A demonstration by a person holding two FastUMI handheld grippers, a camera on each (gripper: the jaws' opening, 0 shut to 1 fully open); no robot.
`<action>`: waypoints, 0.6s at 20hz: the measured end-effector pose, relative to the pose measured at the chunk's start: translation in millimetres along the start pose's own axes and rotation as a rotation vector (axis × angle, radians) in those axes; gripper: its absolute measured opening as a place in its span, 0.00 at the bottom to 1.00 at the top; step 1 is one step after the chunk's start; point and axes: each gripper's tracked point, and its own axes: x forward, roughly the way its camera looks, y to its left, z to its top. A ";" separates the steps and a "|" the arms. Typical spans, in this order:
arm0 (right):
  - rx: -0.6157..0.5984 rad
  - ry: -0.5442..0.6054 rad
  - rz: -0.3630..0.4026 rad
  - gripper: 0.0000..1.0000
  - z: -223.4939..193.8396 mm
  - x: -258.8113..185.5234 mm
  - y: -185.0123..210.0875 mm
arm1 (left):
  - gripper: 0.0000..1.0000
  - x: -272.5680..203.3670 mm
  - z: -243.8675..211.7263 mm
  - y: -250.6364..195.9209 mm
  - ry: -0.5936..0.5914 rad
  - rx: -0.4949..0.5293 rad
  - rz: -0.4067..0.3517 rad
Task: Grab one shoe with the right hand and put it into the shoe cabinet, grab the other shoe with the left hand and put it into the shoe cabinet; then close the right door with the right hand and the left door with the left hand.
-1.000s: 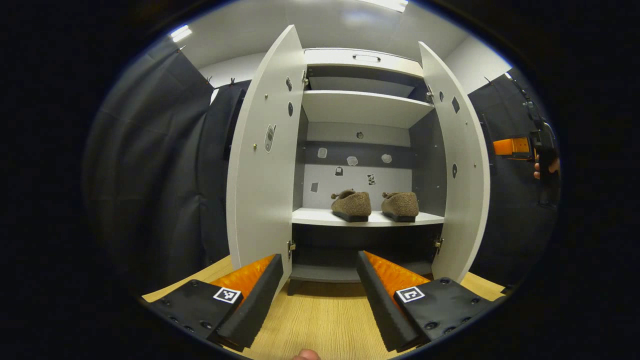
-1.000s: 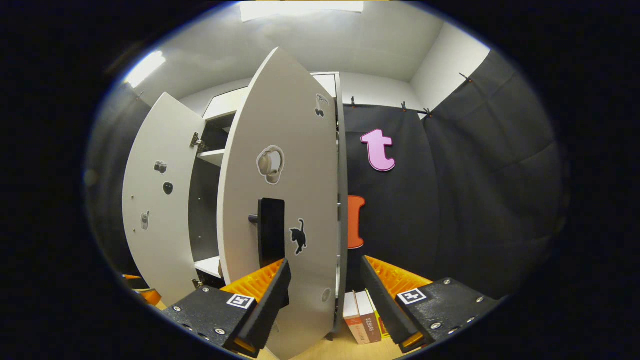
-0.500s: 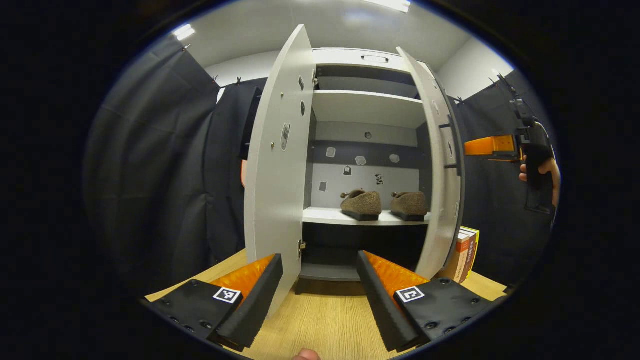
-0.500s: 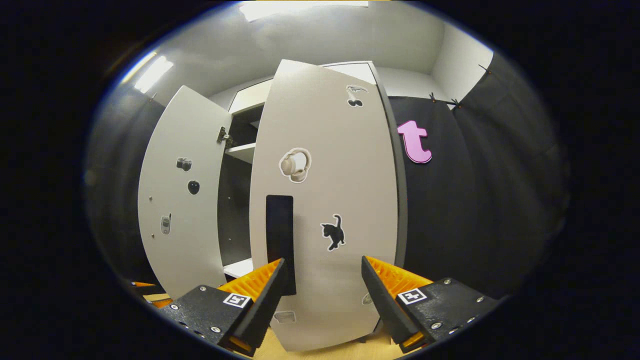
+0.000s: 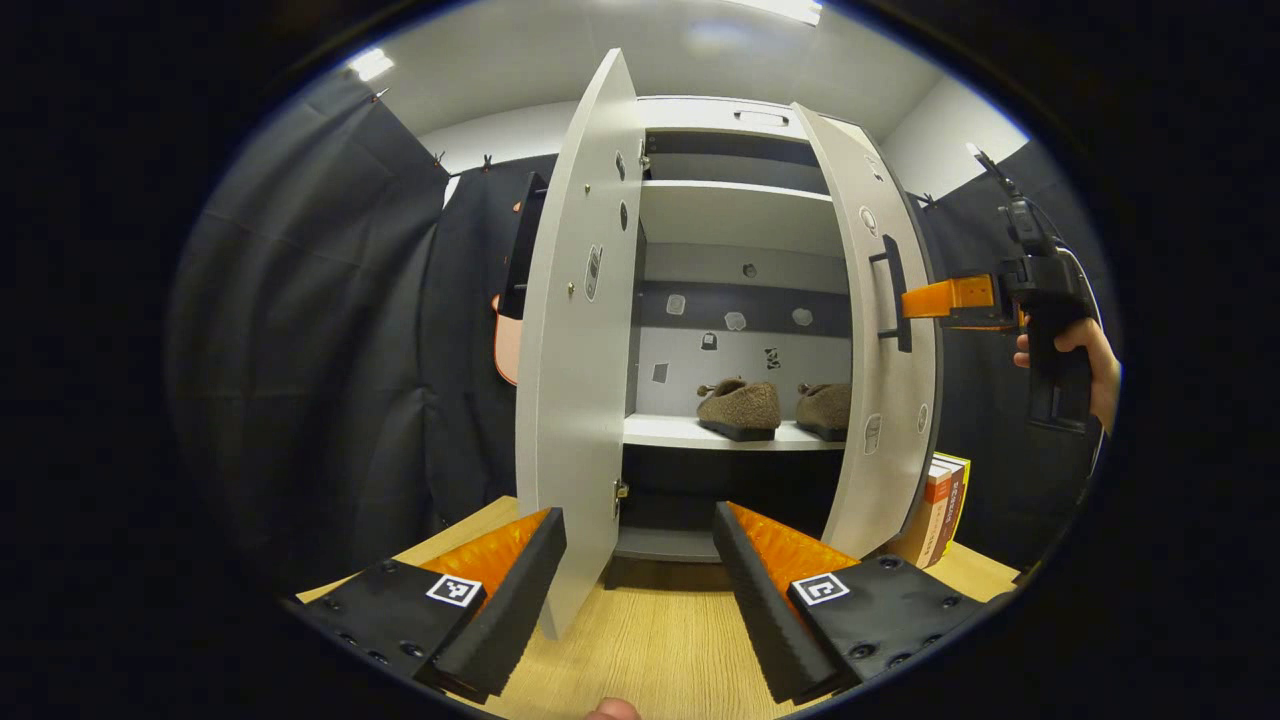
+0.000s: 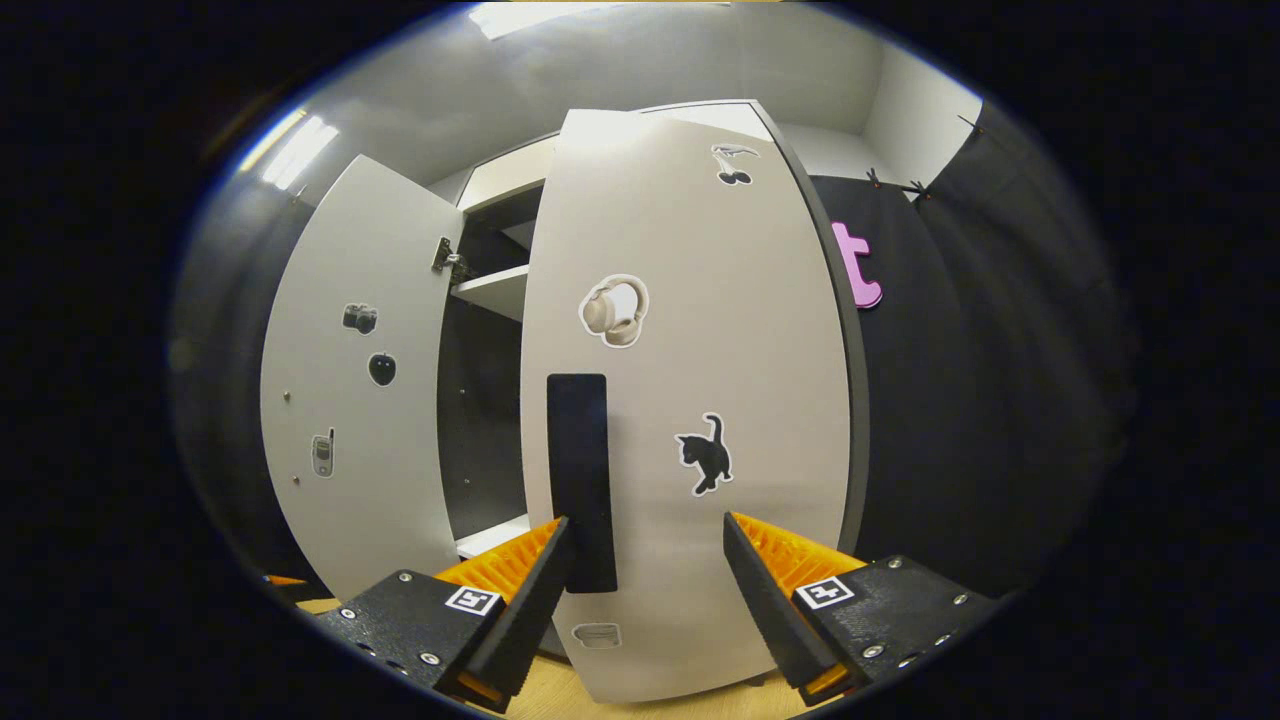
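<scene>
Shoes (image 5: 742, 407) sit side by side on the white middle shelf (image 5: 700, 433), centre of my left gripper view, the second shoe (image 5: 826, 406) partly behind the right door (image 5: 880, 330). That door stands about half open, and my right gripper (image 5: 935, 300), at the right of the same frame, has its orange fingers at the door's black handle (image 5: 893, 292); whether they touch it I cannot tell. Both my claws have their jaws spread wide, holding nothing. Left gripper (image 5: 640, 585) hangs low in the frame over the wooden floor (image 5: 650, 640), just beside the left door (image 5: 580, 340), which is wide open. In my right gripper view, the right gripper (image 6: 645, 590) faces the right door's outer face.
</scene>
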 end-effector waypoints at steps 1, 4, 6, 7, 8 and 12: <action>0.006 0.000 -0.005 0.92 -0.7 4.8 -1.5 | 0.97 0.3 -0.6 0.1 0.001 0.000 -0.001; 0.019 0.017 -0.009 0.92 -5.7 15.4 1.3 | 0.94 3.2 -1.5 -0.1 0.005 -0.001 -0.003; 0.015 0.025 -0.017 0.92 -5.7 18.5 4.1 | 0.97 4.5 -0.7 0.2 0.002 0.000 -0.004; 0.009 0.024 -0.017 0.92 -5.8 20.7 5.3 | 0.94 5.5 -0.7 0.7 0.001 0.000 -0.003; 0.004 0.028 -0.017 0.92 -6.7 23.3 6.0 | 0.97 5.9 -0.8 0.0 0.000 -0.002 -0.004; -0.007 0.029 -0.024 0.92 -7.3 31.7 9.2 | 0.96 7.6 -2.5 0.9 0.004 0.001 -0.003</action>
